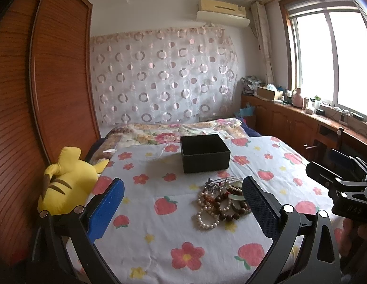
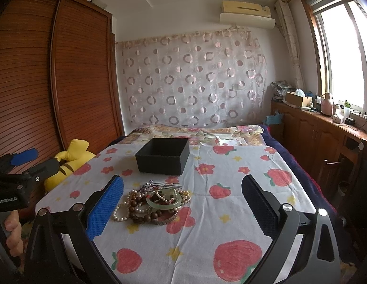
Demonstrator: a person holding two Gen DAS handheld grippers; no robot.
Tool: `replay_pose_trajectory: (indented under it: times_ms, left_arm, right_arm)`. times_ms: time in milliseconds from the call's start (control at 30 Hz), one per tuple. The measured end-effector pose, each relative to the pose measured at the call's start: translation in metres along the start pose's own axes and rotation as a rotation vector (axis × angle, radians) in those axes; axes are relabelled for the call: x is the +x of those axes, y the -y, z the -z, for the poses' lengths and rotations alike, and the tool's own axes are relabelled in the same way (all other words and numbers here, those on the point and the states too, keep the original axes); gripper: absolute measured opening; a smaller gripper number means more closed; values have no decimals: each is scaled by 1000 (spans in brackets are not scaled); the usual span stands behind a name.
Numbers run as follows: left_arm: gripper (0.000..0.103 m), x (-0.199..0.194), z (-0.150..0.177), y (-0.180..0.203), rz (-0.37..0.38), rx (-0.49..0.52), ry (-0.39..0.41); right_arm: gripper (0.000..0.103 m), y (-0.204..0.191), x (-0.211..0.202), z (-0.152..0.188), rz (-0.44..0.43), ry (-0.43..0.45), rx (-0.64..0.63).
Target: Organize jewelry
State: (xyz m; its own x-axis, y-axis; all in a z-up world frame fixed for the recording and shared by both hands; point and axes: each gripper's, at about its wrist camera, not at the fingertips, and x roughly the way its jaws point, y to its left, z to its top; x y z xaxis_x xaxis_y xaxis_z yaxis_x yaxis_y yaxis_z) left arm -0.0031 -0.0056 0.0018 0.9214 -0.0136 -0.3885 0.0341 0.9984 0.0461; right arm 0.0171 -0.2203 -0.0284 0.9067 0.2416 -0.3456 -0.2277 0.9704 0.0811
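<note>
Jewelry pile point(image 1: 221, 203) point(image 2: 155, 203) lies on the bed point(image 1: 159, 236) point(image 2: 230, 224), on a white cotton sheet printed with red strawberries, flowers and yellow stars. The pile is tangled: glossy round pearl strands point(image 1: 207, 217) point(image 2: 123, 210), dark brown wooden bead bracelets point(image 1: 228, 209) point(image 2: 138, 213), and a smooth pale green jade-like bangle point(image 2: 163, 202) on top. A thin metal hairpin-like piece sticks out at the back, details too small to tell.

Black box point(image 1: 204, 153) point(image 2: 163, 156) is rectangular, matte, with an open top. It sits on the sheet just beyond the pile, apart from it. Its inside looks dark, contents cannot be told.

Left gripper point(image 1: 183, 210) point(image 2: 29, 161) is spread wide, with the blue textured pad point(image 1: 105, 213) at left and the dark knurled pad point(image 1: 259, 208) at right. Nothing is between them; the pile sits just inside the dark pad. Right gripper point(image 2: 183, 210) point(image 1: 334, 175) is also spread wide and holds nothing, with the pile near its blue pad point(image 2: 104, 208).

Bare sheet lies left of the pile and in front of it. The bed's right edge drops to a dark blue blanket border point(image 2: 299, 165).

A yellow plush toy point(image 1: 67, 179) point(image 2: 67, 163) lies at the left bed edge, against the slatted wooden wardrobe point(image 1: 53, 82) point(image 2: 65, 71). A wooden counter point(image 1: 301, 118) point(image 2: 325, 127) under the window at right carries clutter, well apart from the pile. A circle-patterned curtain point(image 1: 164, 75) point(image 2: 195, 80) hangs behind the bed.
</note>
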Motion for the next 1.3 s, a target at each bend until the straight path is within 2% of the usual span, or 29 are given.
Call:
replay_pose_trajectory:
  times_ms: [467,567,700,767,867,1100,1300]
  left_arm:
    - [97,36,24,-15,26,-31,-103]
    - [97,43,30,-24,56,-42,-114]
    - [97,57,39,-31,77,-47,-161]
    - [97,66,44,-33,108,-48,-192]
    - [97,76,51,-33,116,-47,-227]
    - [97,91,63,-32,131,-51,-276]
    - [97,104,69,-32,141,-44,-318]
  right_arm:
    - [101,6,24,16,-30,-61,-20]
    - [93,5,33,18,-66,-91,-42]
    - [83,6,46,25,-97,-144,-62]
    - [81,6,51,29,-113,-169,-67]
    - [76,7,64,34,-158,-222,-67]
    - [75,-2,105,37,-242,-336,-93]
    - [75,-11,149,35,-280,-441,-108]
